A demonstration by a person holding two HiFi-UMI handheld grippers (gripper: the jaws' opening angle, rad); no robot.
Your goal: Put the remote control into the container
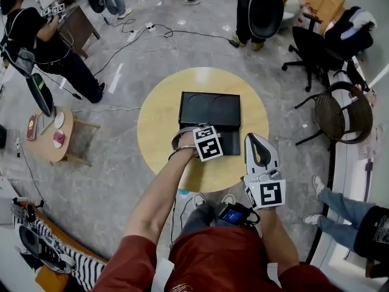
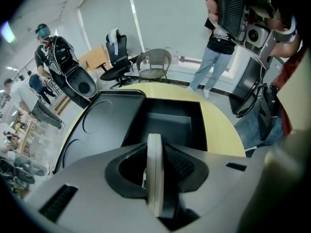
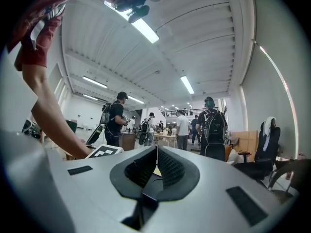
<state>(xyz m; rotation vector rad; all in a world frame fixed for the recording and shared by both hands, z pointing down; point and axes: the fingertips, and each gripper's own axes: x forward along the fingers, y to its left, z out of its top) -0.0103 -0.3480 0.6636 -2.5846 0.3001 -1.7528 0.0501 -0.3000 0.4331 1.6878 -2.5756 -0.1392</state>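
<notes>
A black container (image 1: 209, 109) lies on the round yellow table (image 1: 161, 123); its open compartment (image 2: 170, 123) sits beside a flat lid (image 2: 104, 125) embossed with circles. My left gripper (image 1: 214, 143) hovers over the container's near side, mostly hidden under its marker cube. It is shut on a thin off-white remote control (image 2: 154, 171), seen edge-on between the black pads just in front of the open compartment. My right gripper (image 1: 255, 140) is raised at the table's right edge, angled upward. In the right gripper view that gripper (image 3: 156, 152) is shut with nothing in it.
A wicker chair (image 1: 343, 111) and a black office chair (image 1: 322, 47) stand right of the table. A small wooden side table (image 1: 51, 135) is at left. Cables (image 1: 152, 32) trail on the floor behind. People stand around, one in jeans (image 1: 343, 208) close at right.
</notes>
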